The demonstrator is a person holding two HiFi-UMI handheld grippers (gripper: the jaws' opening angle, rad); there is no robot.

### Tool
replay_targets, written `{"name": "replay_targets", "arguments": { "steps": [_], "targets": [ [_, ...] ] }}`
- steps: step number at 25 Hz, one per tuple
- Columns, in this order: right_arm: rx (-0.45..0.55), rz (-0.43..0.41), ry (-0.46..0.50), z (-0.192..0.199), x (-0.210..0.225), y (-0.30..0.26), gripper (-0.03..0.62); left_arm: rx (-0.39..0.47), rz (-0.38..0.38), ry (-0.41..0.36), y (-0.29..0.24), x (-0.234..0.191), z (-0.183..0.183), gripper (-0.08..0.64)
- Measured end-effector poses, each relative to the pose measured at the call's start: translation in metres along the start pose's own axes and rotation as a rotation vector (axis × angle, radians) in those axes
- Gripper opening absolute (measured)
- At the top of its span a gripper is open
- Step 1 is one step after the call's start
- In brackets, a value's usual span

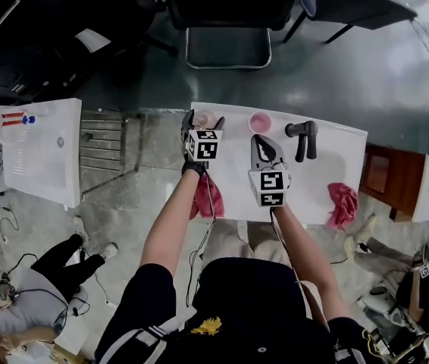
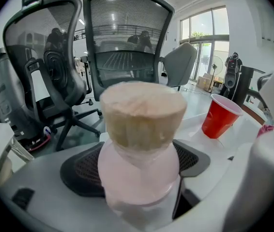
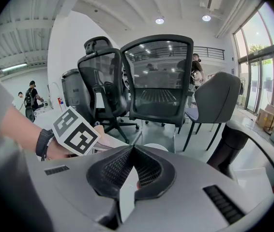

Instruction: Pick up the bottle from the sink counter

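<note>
The bottle (image 2: 142,129) has a tan cap and a pale pink body. It stands between the jaws of my left gripper (image 2: 139,170), and the black pads (image 2: 81,170) press against its sides. From the head view the bottle (image 1: 204,117) is at the far left edge of the white sink counter (image 1: 328,173), with my left gripper (image 1: 202,126) around it. My right gripper (image 1: 263,144) hovers over the middle of the counter. Its jaws meet with nothing between them, as the right gripper view (image 3: 133,153) shows.
A red cup (image 1: 260,122) stands at the counter's far edge, just right of the bottle. A black faucet (image 1: 303,136) rises further right. One red cloth (image 1: 207,196) hangs over the near edge, another (image 1: 342,203) at the right. Office chairs (image 1: 226,21) stand beyond the counter.
</note>
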State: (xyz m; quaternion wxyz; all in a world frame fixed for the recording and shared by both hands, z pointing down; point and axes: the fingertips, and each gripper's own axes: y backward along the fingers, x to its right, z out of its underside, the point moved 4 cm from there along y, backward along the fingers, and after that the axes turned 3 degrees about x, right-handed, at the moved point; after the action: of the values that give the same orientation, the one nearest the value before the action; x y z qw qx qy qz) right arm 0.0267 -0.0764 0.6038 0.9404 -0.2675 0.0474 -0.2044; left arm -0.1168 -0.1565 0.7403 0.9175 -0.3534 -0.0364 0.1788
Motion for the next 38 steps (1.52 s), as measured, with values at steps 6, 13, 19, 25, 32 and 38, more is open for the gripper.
{"name": "replay_targets", "arguments": {
  "steps": [6,13,19,25,32,38],
  "targets": [
    [0.002,0.014,-0.022,0.001,0.003,0.004,0.025,0.001,-0.009,-0.022,-0.003,0.001,0.001,0.42],
    [0.003,0.023,-0.026,0.003,0.006,0.011,0.025,0.007,-0.02,-0.024,-0.002,0.001,0.001,0.42],
    [0.003,0.041,-0.031,0.004,0.012,0.024,0.025,-0.002,-0.016,-0.023,0.0,-0.002,0.002,0.417],
    [0.009,0.064,-0.034,0.002,0.022,0.037,0.025,-0.037,-0.016,-0.014,0.001,-0.001,0.003,0.417],
    [0.012,0.065,-0.035,0.002,0.024,0.044,0.025,-0.044,-0.008,-0.019,0.003,0.002,0.003,0.416],
    [0.011,0.061,-0.034,0.004,0.023,0.05,0.025,-0.035,0.008,-0.052,0.012,0.007,0.007,0.416]
  ]
}}
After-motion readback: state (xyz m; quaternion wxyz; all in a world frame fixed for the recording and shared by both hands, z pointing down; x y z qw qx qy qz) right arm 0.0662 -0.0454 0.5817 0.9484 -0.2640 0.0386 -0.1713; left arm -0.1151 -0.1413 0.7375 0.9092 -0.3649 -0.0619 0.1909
